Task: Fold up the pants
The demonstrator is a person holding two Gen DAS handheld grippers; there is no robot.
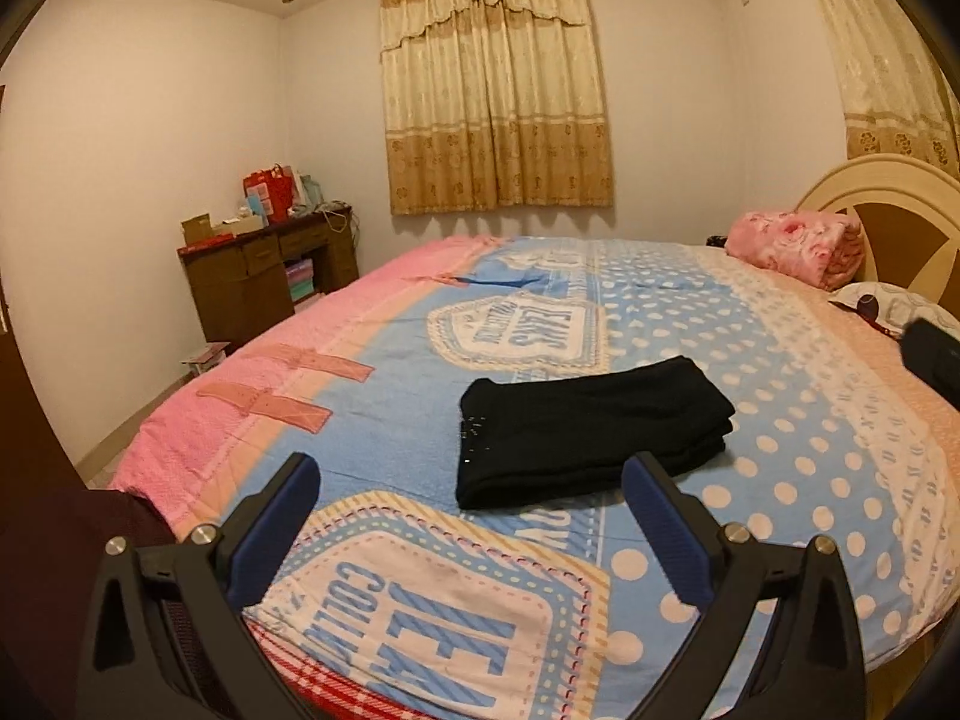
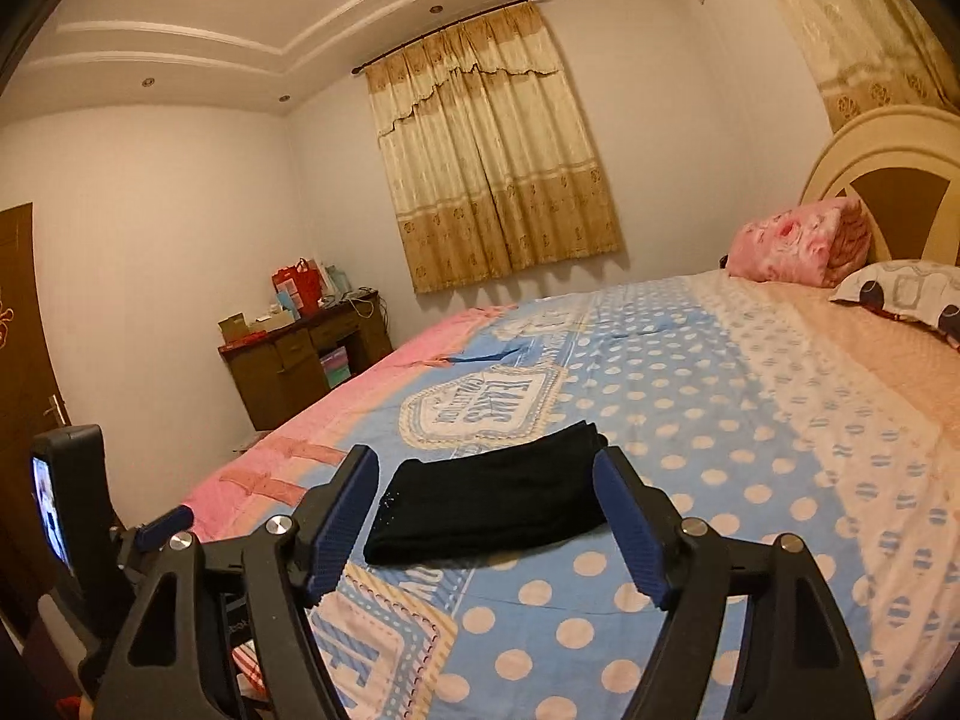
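Black pants lie folded into a compact rectangle on the blue, pink and dotted bedspread. They also show in the right wrist view. My left gripper is open and empty, held above the bed's near edge, short of the pants. My right gripper is open and empty too, held just in front of the folded pants without touching them. The left gripper's body shows at the left edge of the right wrist view.
A folded pink blanket and a patterned pillow lie by the cream headboard. A brown desk with bags and boxes stands in the far corner. A brown door is at left. Curtains cover the window.
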